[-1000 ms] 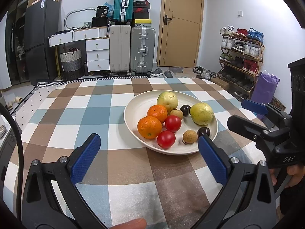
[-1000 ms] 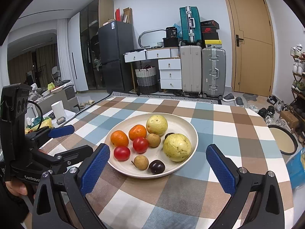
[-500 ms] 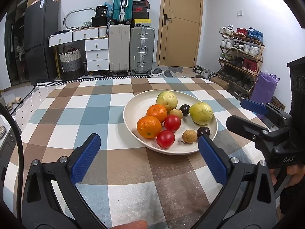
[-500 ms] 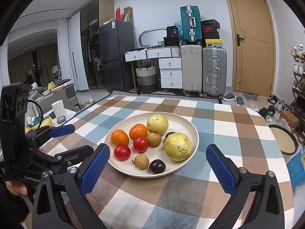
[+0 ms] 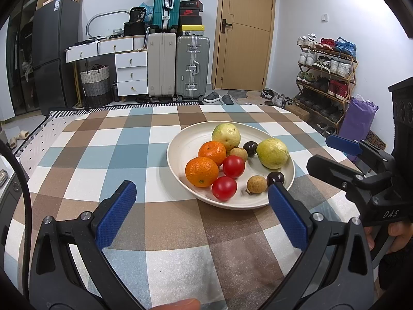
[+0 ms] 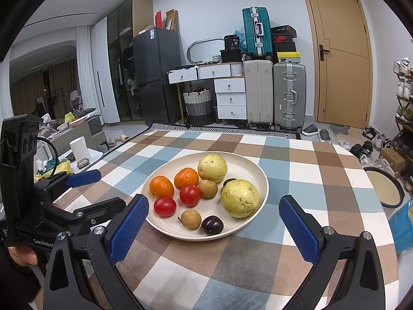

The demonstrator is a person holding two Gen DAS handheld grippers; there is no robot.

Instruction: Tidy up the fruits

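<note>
"DAS" on right claw (image 5: 343, 155); "GenRobot" on left claw (image 6: 85, 188).

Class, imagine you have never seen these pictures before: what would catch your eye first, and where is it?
A cream plate heaped with fruit sits mid-table on the checked cloth: two oranges, two tomatoes and two big yellow-green guavas. In front, the left gripper and right gripper frame it with blue jaws spread wide, empty.
</note>
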